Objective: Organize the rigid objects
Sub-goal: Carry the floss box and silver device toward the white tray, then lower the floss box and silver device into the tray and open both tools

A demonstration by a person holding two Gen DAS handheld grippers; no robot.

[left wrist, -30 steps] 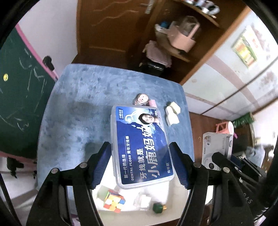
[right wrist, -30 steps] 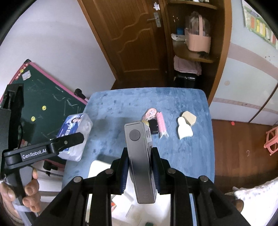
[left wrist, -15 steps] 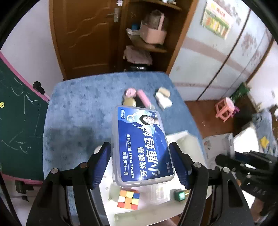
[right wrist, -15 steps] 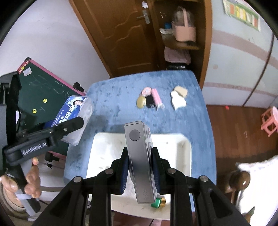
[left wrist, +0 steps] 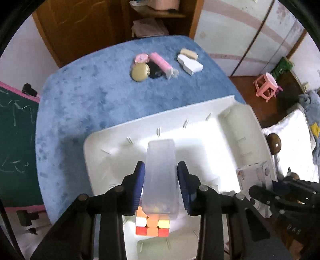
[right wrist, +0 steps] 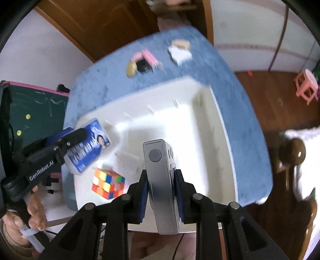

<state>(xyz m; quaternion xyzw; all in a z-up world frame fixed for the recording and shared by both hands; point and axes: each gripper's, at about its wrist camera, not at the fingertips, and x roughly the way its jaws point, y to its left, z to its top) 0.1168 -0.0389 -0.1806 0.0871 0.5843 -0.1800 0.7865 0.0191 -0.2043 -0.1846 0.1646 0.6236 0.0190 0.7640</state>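
lower both into the tray (left wrist: 230, 100) level: left gripper (left wrist: 161, 186) closing on the floss box (left wrist: 161, 172) (edge-on), right gripper (right wrist: 161, 197) clamping the camera (right wrist: 162, 180).

White tray (right wrist: 218, 124): right half bare, free; left blocked by cube (right wrist: 109, 186), clear case (right wrist: 128, 162).

Background, left wrist view: wooden door (left wrist: 80, 26) behind blue table cover (left wrist: 84, 100). Green chalkboard (left wrist: 16, 136) with pink frame at left. Pink stool (left wrist: 267, 86) on wood floor (left wrist: 258, 104) at right. Shelf unit (left wrist: 158, 18) beside door.
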